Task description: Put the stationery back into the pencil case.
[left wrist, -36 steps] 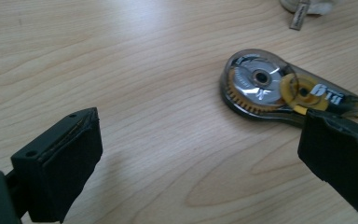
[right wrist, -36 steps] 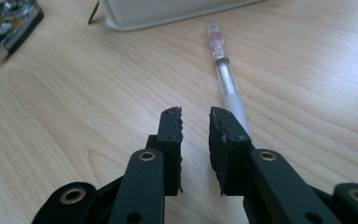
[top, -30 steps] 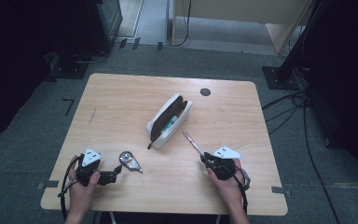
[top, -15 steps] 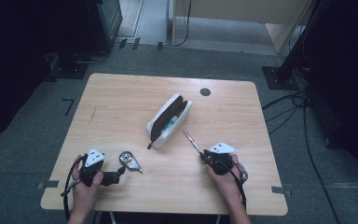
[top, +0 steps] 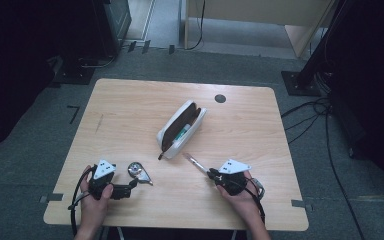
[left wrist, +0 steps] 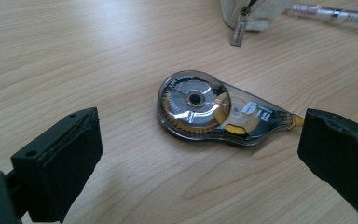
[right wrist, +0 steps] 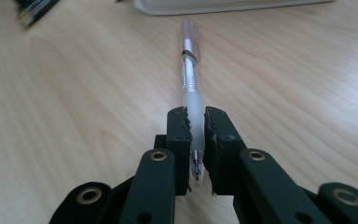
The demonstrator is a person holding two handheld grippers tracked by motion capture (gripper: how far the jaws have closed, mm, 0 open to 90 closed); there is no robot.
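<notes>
Right gripper point(right wrist: 196, 140) is clamped on the pen point(right wrist: 189, 74) near its tip, having drawn it slightly back from the pencil case point(top: 181, 127). Left gripper point(left wrist: 200, 154), jaws wide, straddles the correction tape point(left wrist: 214, 109) lying left of that case, so both look staged for loading, I judge.

On a wooden table point(top: 130, 107): one white pencil case point(top: 181, 127), unzipped; one correction-tape dispenser point(left wrist: 216, 109); one clear-barrelled pen point(right wrist: 189, 77). Two handheld grippers, the left gripper point(top: 130, 189) and the right gripper point(top: 211, 173), make up the count.
</notes>
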